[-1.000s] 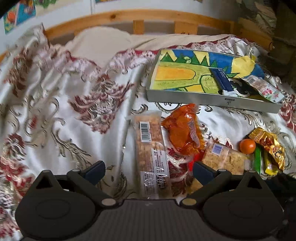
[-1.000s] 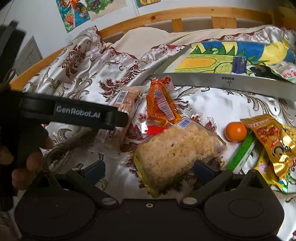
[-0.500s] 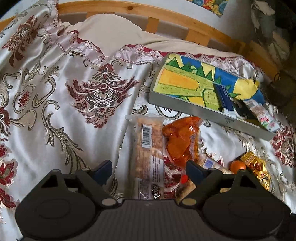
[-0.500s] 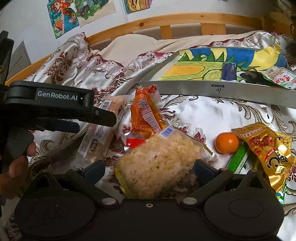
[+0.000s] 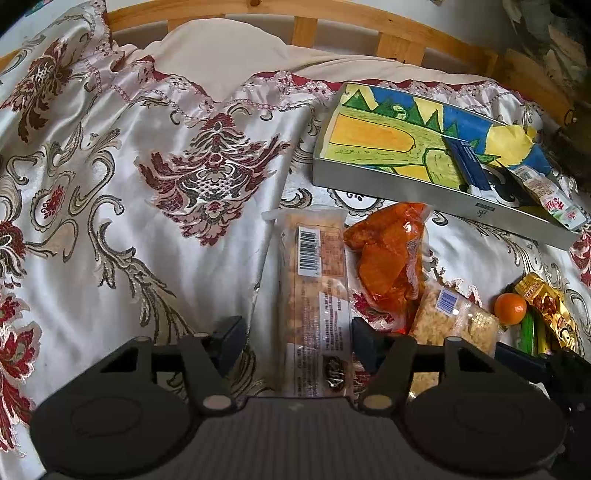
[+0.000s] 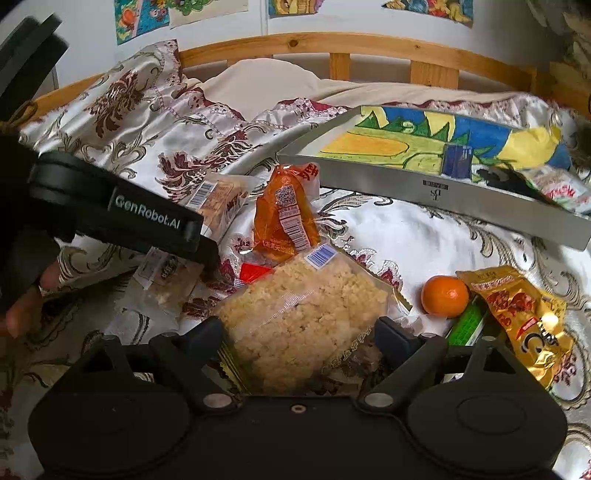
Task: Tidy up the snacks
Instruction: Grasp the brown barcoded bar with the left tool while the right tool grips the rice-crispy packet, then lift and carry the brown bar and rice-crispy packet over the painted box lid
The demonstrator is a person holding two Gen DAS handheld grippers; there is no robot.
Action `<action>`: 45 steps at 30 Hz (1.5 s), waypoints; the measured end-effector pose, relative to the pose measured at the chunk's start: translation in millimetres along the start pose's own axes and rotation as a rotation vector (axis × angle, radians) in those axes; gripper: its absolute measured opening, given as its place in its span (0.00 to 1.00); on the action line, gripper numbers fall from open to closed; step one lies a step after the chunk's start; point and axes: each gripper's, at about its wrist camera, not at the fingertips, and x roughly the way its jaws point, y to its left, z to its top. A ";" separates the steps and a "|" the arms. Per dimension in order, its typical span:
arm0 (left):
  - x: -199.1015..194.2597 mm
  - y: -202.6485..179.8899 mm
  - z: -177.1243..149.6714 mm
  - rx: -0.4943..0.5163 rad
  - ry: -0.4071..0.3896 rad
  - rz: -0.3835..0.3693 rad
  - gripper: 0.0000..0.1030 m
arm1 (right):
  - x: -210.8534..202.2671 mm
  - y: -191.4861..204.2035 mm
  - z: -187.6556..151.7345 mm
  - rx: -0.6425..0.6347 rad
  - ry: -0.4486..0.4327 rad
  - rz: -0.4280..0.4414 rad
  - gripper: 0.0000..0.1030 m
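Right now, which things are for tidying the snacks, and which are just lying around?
For the job:
long cracker pack
orange snack bag
rice cake pack
tangerine
gold packet
tray
left claw
right claw

Just lying about:
bedspread
pillow
wall pictures

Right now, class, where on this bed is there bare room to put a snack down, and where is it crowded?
Free: the bedspread left of the long cracker pack, and the strip between the tray and mandarin. Crowded: around the rice-cake pack, orange pouch and gold packet.
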 end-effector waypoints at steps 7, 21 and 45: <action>1.8 -0.9 -0.8 0.023 0.010 0.006 0.64 | 11.9 15.0 -5.1 -0.126 0.009 -0.055 0.94; -1.4 13.9 1.6 -0.112 0.069 -0.065 0.43 | 1.9 7.8 -5.5 -0.068 -0.036 -0.042 0.77; -61.2 12.1 -10.9 -0.214 -0.001 -0.078 0.43 | -51.9 46.8 -23.1 -0.440 -0.221 -0.225 0.75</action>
